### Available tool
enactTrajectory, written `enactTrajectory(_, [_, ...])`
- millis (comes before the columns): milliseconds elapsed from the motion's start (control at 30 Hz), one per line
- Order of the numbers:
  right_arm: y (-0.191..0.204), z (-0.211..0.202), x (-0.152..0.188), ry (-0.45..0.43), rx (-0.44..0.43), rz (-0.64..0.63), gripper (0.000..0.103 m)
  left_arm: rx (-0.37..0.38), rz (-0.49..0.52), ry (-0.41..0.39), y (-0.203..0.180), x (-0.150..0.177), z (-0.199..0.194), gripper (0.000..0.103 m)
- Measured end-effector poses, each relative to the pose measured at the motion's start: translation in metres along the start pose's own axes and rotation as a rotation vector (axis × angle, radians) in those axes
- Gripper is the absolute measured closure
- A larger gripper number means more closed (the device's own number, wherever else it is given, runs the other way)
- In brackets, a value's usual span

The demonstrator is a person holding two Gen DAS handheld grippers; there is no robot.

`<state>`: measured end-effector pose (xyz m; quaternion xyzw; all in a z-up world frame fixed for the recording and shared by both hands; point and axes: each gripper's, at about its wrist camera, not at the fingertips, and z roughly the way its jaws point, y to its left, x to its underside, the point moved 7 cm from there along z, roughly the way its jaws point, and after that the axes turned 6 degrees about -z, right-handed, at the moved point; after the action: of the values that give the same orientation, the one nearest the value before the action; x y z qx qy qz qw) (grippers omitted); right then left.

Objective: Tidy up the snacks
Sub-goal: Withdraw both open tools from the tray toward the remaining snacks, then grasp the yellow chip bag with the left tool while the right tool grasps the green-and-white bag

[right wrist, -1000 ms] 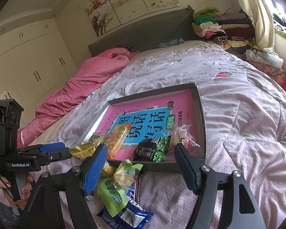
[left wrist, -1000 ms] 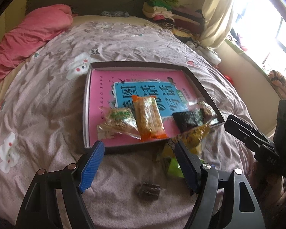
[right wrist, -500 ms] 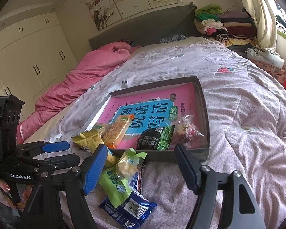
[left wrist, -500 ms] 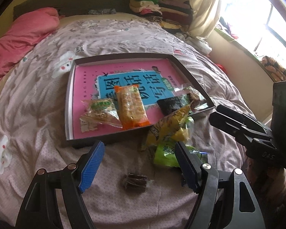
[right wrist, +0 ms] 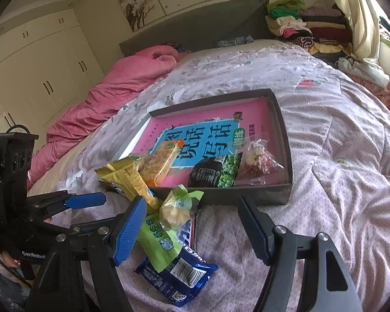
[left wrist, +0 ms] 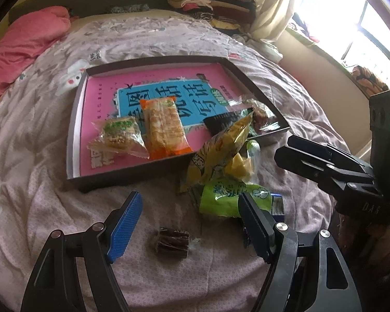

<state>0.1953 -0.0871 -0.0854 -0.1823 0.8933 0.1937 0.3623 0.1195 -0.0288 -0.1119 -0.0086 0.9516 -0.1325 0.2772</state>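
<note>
Your left gripper (left wrist: pixel 188 217) is spread with nothing between the jaws, and it hangs over the small dark wrapped candy (left wrist: pixel 173 241) lying alone on the quilt (left wrist: pixel 39 202), low centre of the left view. The right gripper (right wrist: pixel 192 225) is also spread and empty, over the loose pile at lower centre of its view: the blue packet (right wrist: pixel 179 277) at the bottom, the green packet (right wrist: pixel 160 239) across it, a small yellow twist-wrapped sweet (right wrist: pixel 173 212) on top, and the long yellow bag (right wrist: pixel 128 180) leaning onto the box rim. All of it looks light, crinkly and slippery, I'd judge; film wrappers will slide and the soft quilt gives under pressure. Take the candy across its short sides, squarely. Take the packets by a sealed end or mid-body, gently, since the contents may crush. The box (left wrist: pixel 72 140) sits mid-frame and already holds an orange bar (left wrist: pixel 163 127), a clear-wrapped cake (left wrist: pixel 117 137), a black-green pea packet (right wrist: pixel 215 173) and a clear bag (right wrist: pixel 257 160). The blue packet is mostly covered, the labels are unreadable, and I can't tell what lies under the pile.
</note>
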Motion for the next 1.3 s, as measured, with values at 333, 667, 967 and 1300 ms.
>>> enactTrajectory(333, [-0.006,0.016,0.009,0.054,-0.048,0.061,0.031,-0.006,-0.011,0.014,0.004,0.003,0.009,0.026])
enactTrajectory(667, [0.013,0.038,0.014,0.097,-0.078,-0.021,0.043,0.002,-0.013,0.020,0.008,0.002,0.018,0.026])
enactTrajectory(967, [0.025,0.055,0.017,0.118,-0.083,-0.089,0.064,0.009,-0.016,0.026,0.009,0.000,0.028,0.026])
enactTrajectory(1300, [0.020,0.048,0.017,0.108,-0.059,-0.094,0.070,0.055,-0.043,0.019,0.004,-0.008,0.036,0.032])
